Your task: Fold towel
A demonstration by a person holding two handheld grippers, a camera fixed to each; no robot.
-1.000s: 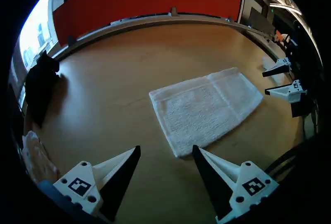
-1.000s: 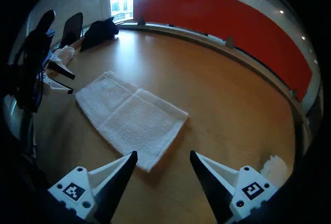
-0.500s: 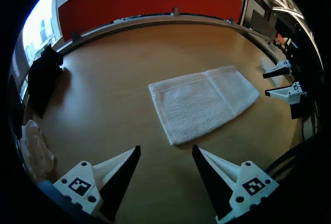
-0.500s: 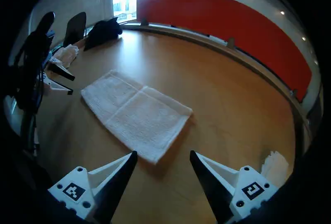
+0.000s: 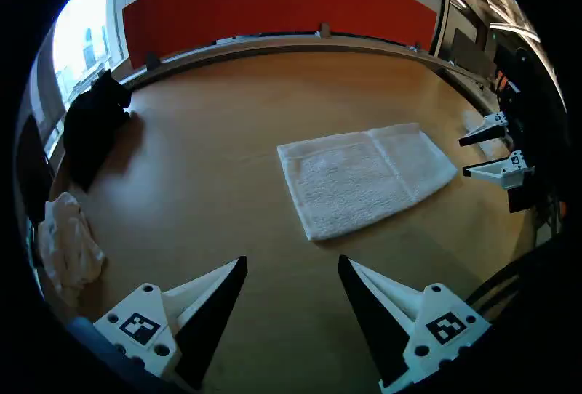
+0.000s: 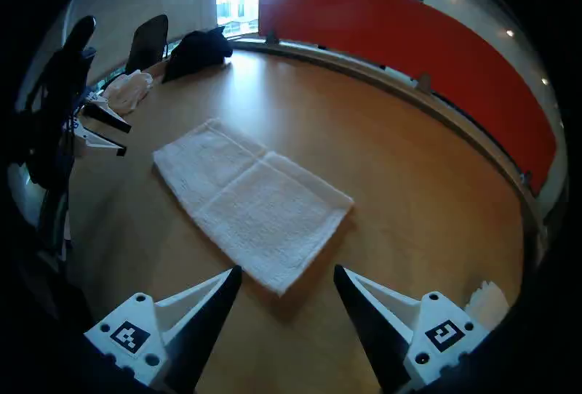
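Note:
A white towel (image 5: 364, 179) lies flat on the wooden table (image 5: 218, 147), folded to a rectangle with a crease across it; the right gripper view has the same towel (image 6: 251, 201). My left gripper (image 5: 291, 267) hangs open above the table, short of the towel's near edge. Open too is my right gripper (image 6: 286, 276), near the towel's near corner, empty. In the left gripper view the right gripper (image 5: 484, 154) shows at the far right, beyond the towel. In the right gripper view the left gripper (image 6: 109, 132) shows at the far left.
A black bag (image 5: 91, 129) sits at the table's far left, also seen as the black bag (image 6: 196, 51) near the window. A crumpled white cloth (image 5: 67, 245) lies at the left edge. A red partition (image 5: 284, 5) runs along the table's far side. Chairs (image 6: 149, 41) stand beyond.
Both grippers have drawn back a little from the towel, so its near edge sits farther from the fingertips. The towel has not moved. Both grippers stay open.

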